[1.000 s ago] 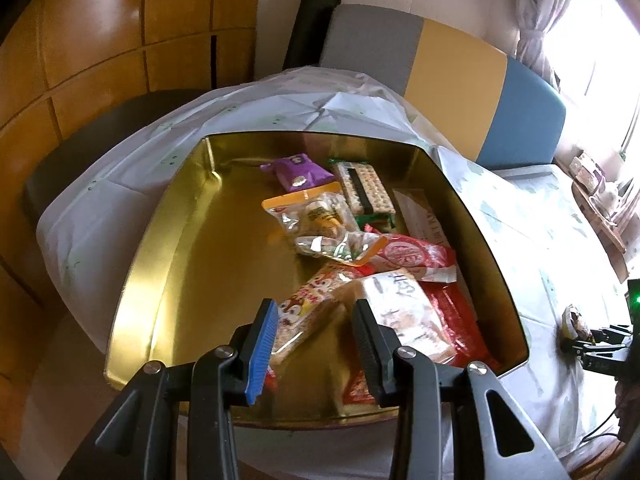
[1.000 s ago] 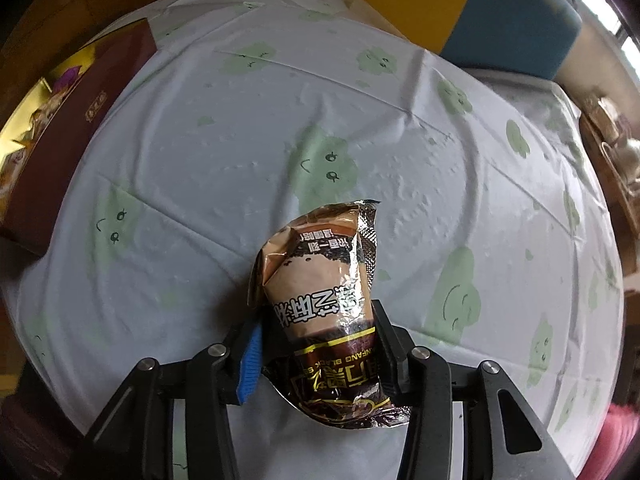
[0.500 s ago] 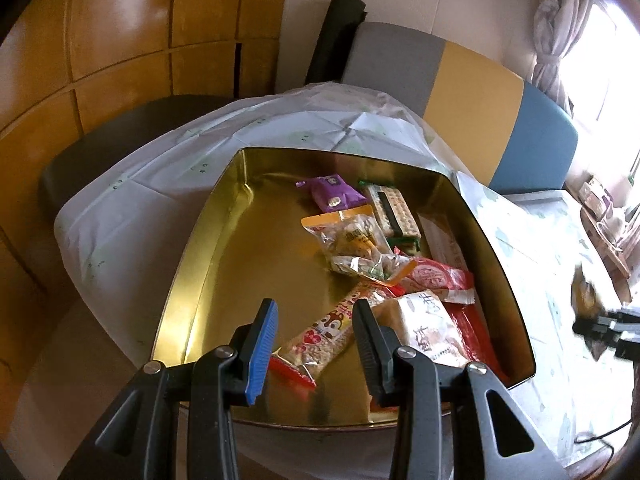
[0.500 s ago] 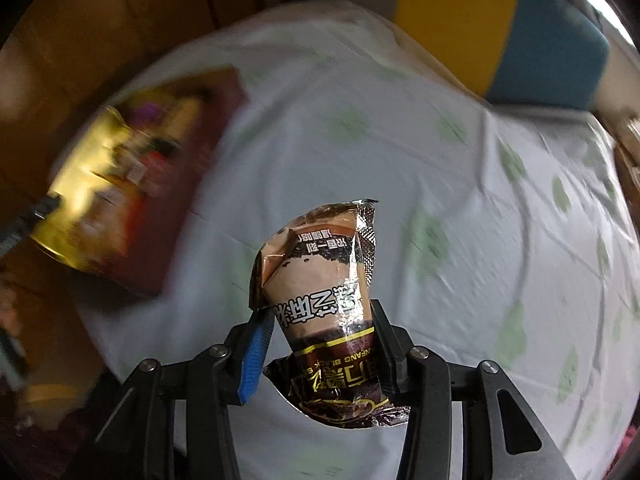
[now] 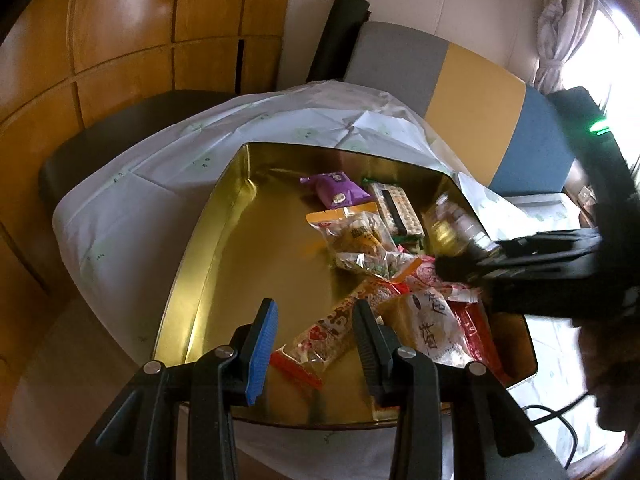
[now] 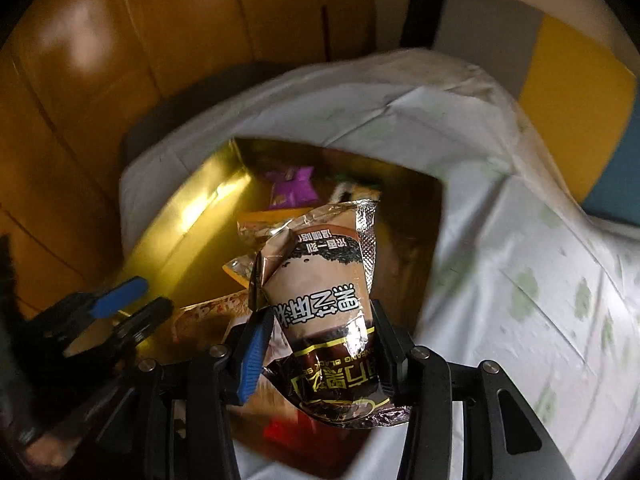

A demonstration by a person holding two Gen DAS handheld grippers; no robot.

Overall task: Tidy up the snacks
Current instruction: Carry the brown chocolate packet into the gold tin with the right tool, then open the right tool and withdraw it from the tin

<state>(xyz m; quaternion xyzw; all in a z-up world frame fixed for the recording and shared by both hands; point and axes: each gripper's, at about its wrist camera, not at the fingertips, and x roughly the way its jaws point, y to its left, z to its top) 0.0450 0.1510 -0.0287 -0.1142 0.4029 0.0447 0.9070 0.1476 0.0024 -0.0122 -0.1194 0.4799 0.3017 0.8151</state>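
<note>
The right tool [image 6: 318, 344] grips a brown snack packet [image 6: 320, 292] between its jaws, the packet standing up from the pads with its crimped silver top leaning away from the camera. The jaws have just been easing apart a little, yet the packet sits pinched between them. It hangs above the gold tray [image 6: 188, 216] — over the near right part, where other snacks already lie.

From the left wrist view, the left tool [image 5: 316, 344] hovers over the near edge of the gold tray [image 5: 208, 264] with its jaws partly apart and nothing between them; a long red-and-white packet [image 5: 332, 332] lies on the tray floor below the gap. Farther back in the tray sit a purple packet [image 5: 336, 190], a clear bag with an orange top [image 5: 352, 232] and a green-edged cracker pack [image 5: 396, 208]. A pale packet with dark lettering [image 5: 432, 324] lies on red wrappers at the right.

The right tool [image 5: 460, 264] reaches in from the right side of that view, blurred, over the tray's right wall. The tray rests on a surface covered by a white cloth with pale green prints [image 5: 132, 200], with a grey, yellow and blue bench back [image 5: 472, 92] behind it.
</note>
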